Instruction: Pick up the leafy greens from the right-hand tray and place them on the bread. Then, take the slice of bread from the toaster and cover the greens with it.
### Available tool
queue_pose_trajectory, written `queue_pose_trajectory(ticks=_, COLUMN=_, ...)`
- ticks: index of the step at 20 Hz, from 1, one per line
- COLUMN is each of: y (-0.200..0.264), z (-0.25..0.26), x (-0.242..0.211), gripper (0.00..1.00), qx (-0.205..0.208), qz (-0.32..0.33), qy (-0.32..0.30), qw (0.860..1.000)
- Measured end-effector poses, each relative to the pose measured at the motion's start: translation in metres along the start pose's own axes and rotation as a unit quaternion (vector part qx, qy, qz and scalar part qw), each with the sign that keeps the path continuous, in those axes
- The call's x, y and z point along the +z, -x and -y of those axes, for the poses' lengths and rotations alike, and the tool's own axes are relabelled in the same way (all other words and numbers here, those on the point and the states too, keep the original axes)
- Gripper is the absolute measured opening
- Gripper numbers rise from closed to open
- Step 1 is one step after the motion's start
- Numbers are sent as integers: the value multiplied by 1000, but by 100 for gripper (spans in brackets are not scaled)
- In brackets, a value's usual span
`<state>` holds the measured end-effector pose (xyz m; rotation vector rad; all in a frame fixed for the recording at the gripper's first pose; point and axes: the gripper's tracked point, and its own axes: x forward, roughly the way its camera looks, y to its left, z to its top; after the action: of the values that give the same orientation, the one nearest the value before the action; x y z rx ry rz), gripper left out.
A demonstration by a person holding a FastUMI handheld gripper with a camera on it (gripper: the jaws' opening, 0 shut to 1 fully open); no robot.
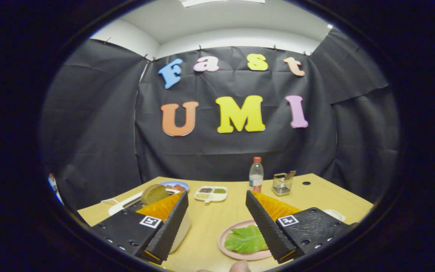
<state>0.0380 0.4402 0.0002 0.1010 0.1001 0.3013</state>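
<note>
Wooden table (217,219) spreads under the gripper (217,204), fingers spread wide, holding nothing. Leafy greens (246,240) lie on the pink tray (223,238) beside the right finger; limp, light, probably best pinched at the thicker middle fold.

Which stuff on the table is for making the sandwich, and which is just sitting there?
For the job: leafy greens on the pink tray; bread slice in the toaster; open hand-held gripper.

Just sitting there: water bottle; divided dish; blue plate; mesh holder.
</note>
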Motion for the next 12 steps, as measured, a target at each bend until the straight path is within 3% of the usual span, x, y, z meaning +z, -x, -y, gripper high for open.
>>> queue_pose_trajectory(ticks=3, y=-10, z=-52, x=-17, gripper=96, qx=30, qz=-16, qy=7, qw=999)
queue_pose_trajectory(ticks=12, y=-54, z=-110, x=-47, gripper=94, qx=23, qz=-59, qy=-5, qw=998)
